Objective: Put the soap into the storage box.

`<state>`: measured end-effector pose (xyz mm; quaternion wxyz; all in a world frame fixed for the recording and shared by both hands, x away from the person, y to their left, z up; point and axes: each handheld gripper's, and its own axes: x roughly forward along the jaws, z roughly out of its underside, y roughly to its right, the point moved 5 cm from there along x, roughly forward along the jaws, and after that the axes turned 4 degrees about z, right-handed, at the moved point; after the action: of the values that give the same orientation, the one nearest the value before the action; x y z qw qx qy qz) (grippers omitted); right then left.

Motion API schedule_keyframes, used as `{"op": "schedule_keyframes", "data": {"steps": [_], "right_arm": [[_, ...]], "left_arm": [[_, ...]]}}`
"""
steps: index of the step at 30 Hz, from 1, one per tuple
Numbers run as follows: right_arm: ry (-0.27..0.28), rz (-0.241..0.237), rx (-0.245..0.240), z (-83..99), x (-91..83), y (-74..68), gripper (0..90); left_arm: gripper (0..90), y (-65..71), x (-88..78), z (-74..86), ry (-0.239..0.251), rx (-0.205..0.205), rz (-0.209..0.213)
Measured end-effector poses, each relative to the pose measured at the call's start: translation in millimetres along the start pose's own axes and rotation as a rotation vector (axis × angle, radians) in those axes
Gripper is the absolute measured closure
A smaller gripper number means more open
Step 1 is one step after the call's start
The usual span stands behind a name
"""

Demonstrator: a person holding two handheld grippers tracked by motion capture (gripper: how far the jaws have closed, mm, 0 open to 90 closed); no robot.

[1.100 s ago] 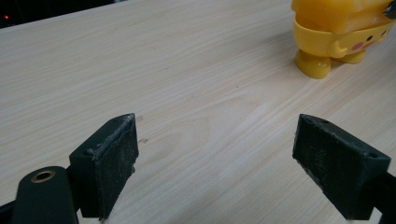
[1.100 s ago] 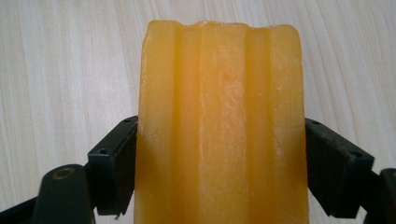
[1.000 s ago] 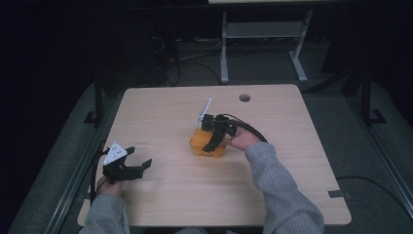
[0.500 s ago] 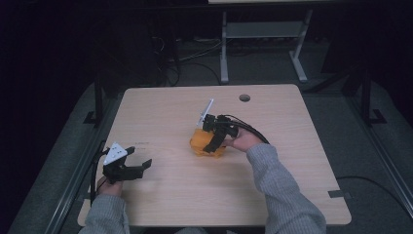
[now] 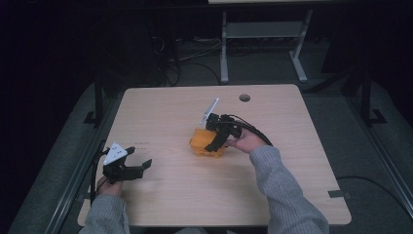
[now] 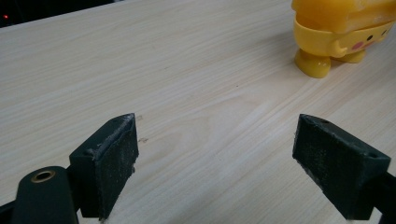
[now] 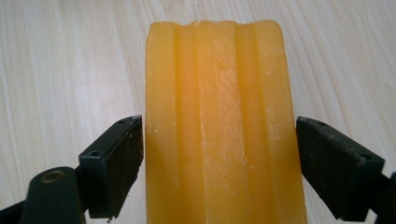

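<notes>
A pale wood-grain table [image 5: 272,204] has a round cable hole [image 5: 244,97] near its far edge and a short dark strip of tape [image 5: 337,193] at its right edge — small dark specks [image 6: 141,139] mark the grain in the left gripper view. It stands on grey carpet [image 5: 336,112], with a black upright post [image 5: 99,97] just off its far left corner and another [image 5: 365,95] off its far right. Beyond it, in the dim background, stands a white metal desk frame [image 5: 263,31] with loose cables [image 5: 187,53] on the floor to its left — one more dark cable [image 5: 375,183] curves across the carpet at the right.
</notes>
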<state>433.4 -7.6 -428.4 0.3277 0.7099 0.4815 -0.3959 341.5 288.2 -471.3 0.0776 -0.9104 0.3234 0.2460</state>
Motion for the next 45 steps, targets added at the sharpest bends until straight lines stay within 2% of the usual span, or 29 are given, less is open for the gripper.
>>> {"op": "schedule_keyframes", "data": {"steps": [11, 24, 26, 33, 40, 45], "right_arm": [[0.008, 0.022, 0.008, 1.4, -7.7, -0.3, 16.4], [0.074, 0.04, 0.06, 18.7, -28.6, 2.9, 16.6], [0.072, 0.039, 0.074, 21.1, -31.0, 3.6, 16.6], [0.06, 0.061, 0.079, 26.7, -35.7, 0.0, 17.3], [0.058, 0.062, 0.115, 39.8, -36.9, 0.3, 17.0], [0.056, 0.067, 0.123, 48.8, -39.0, -0.5, 17.0]], "left_arm": [[13.8, 0.0, 0.4, 0.1, 0.0, 0.003, -0.002], [13.8, 1.4, 1.7, 0.6, -0.006, 0.01, 0.0], [13.8, 1.4, 1.7, 0.8, -0.009, 0.013, 0.001], [13.8, 1.4, 1.5, 0.9, -0.007, 0.008, -0.001], [13.8, 1.6, 1.6, 0.9, -0.004, 0.007, -0.001], [13.8, 1.4, 1.7, 1.2, -0.013, 0.015, 0.0]]}}
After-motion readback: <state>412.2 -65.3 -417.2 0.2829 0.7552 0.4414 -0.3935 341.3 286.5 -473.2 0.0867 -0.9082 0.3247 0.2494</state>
